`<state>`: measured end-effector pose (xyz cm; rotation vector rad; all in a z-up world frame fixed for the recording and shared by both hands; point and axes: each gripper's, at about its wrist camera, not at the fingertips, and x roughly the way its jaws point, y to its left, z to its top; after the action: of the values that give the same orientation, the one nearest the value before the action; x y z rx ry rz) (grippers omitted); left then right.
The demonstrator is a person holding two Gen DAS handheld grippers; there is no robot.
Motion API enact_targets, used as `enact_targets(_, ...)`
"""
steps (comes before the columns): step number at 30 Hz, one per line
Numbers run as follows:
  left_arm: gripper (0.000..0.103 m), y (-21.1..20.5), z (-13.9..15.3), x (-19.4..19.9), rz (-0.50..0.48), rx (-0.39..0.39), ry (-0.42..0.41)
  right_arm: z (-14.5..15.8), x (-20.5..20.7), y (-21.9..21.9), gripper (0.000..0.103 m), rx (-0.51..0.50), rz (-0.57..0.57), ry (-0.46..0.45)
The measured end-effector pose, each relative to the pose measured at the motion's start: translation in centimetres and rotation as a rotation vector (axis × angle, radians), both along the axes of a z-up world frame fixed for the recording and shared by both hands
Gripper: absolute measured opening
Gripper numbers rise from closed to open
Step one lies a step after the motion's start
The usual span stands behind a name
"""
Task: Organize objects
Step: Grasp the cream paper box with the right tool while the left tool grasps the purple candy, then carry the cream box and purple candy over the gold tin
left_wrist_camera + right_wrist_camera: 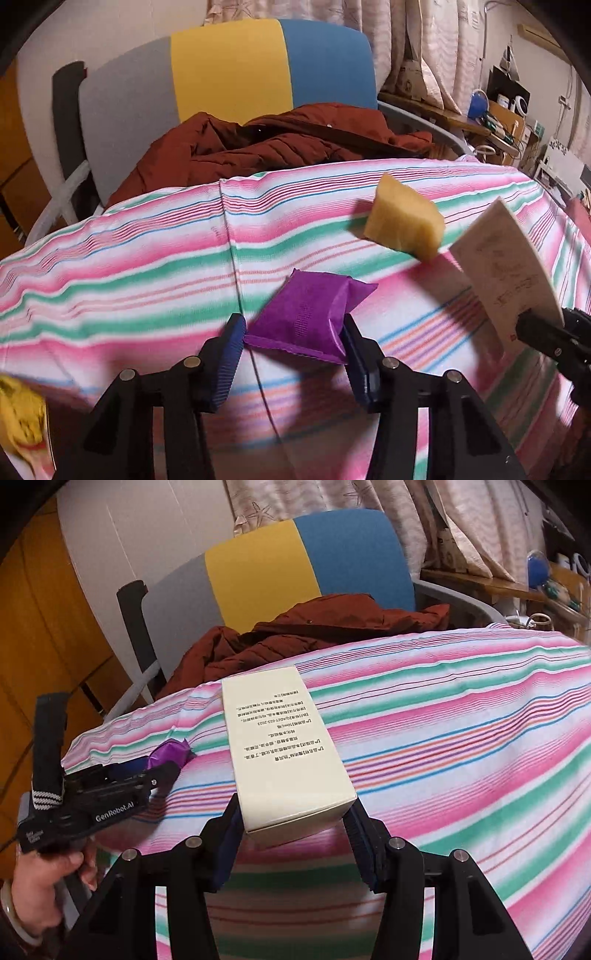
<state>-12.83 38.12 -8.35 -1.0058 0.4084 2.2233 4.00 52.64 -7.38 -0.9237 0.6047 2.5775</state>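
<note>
Left tool point(293, 332): closed down on a purple packet point(306, 317), one blue pad pressing each side of it; the packet sits at the table's near edge, its crimped end pointing forward and to the right.
Right tool point(295, 819): clamped on the near end of a cream box point(284, 746), a pad on each long side; the box points away from the camera, printed face up, its far end reaching toward the table's back edge.
Cream box, from the left camera point(506, 273): tilted, off to the right, its lower end in the black tool.
Yellow sponge point(404, 218): on the cloth beyond the purple packet and well apart from it, near the box.
Table point(129, 277): covered with a cloth striped pink, green, white and blue.
Behind the table: a chair point(306, 565) with grey, yellow and blue back panels, and a rust-red jacket point(266, 144) heaped on its seat.
Hand point(40, 882): gripping the left tool's handle at the left edge of the right camera's view, a pale bangle on the wrist.
</note>
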Motion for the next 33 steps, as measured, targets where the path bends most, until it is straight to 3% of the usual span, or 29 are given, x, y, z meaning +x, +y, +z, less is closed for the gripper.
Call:
enact_targets(11, 0.051, -5.5, 0.8, 4.9, 0.103, 0.091, 0.040, 0.2, 1.6, -5.2, 0.054, -0.004, 0.010, 0.002)
enact_targets(20, 0.051, -7.9, 1.5, 8.6, 0.071, 0.132, 0.093, 0.5, 3.1, -10.6, 0.054, 0.062, 0.031, -0.044)
enact_targets(33, 0.051, -11.6, 2.4, 12.3, 0.078, 0.182, 0.151, 1.7, 4.2, -14.2, 0.054, 0.105, 0.054, -0.051)
